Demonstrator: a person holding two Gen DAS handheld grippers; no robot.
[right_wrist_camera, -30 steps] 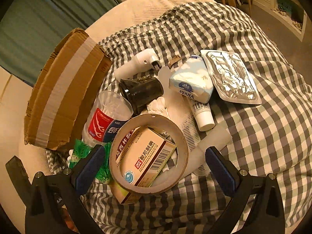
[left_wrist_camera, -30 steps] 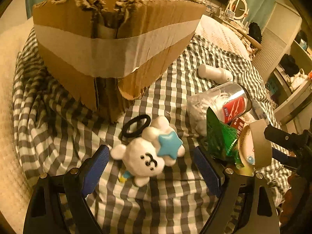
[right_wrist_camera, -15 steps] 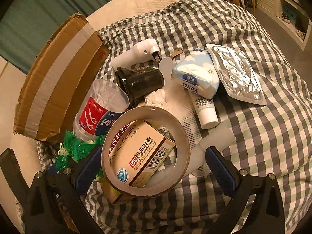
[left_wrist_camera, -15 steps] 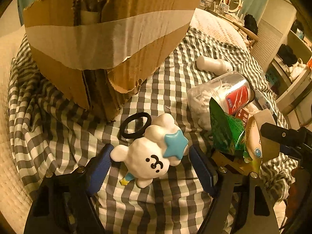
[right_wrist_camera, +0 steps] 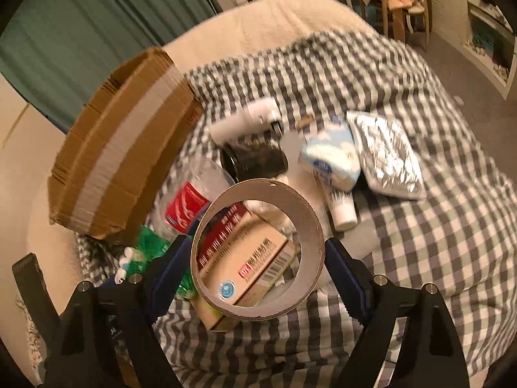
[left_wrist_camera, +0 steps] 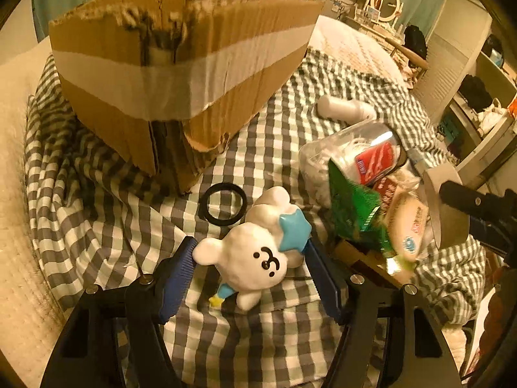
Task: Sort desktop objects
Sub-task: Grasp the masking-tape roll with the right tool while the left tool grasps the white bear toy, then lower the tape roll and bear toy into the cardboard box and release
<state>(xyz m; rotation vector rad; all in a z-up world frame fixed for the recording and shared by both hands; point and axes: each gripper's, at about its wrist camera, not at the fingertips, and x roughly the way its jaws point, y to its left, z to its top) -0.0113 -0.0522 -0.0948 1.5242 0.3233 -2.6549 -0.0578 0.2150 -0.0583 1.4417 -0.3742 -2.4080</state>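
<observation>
Blue pads of the left gripper (left_wrist_camera: 248, 258) squeeze the white toy bear (left_wrist_camera: 250, 260) (it has a blue star) just above the checked blanket (left_wrist_camera: 278, 148). Near the cardboard box (right_wrist_camera: 119, 148), the right gripper (right_wrist_camera: 258, 252) pinches the tape roll (right_wrist_camera: 311, 226).

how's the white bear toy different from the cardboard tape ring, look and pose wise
The white bear toy is solid, rounded and white with a blue star; the cardboard tape ring is a hollow brown hoop, and a medicine box shows through it. The toy lies on the checked cloth; the ring is tipped up on edge. Each sits between the blue pads of a tool: left tool, right tool.
</observation>
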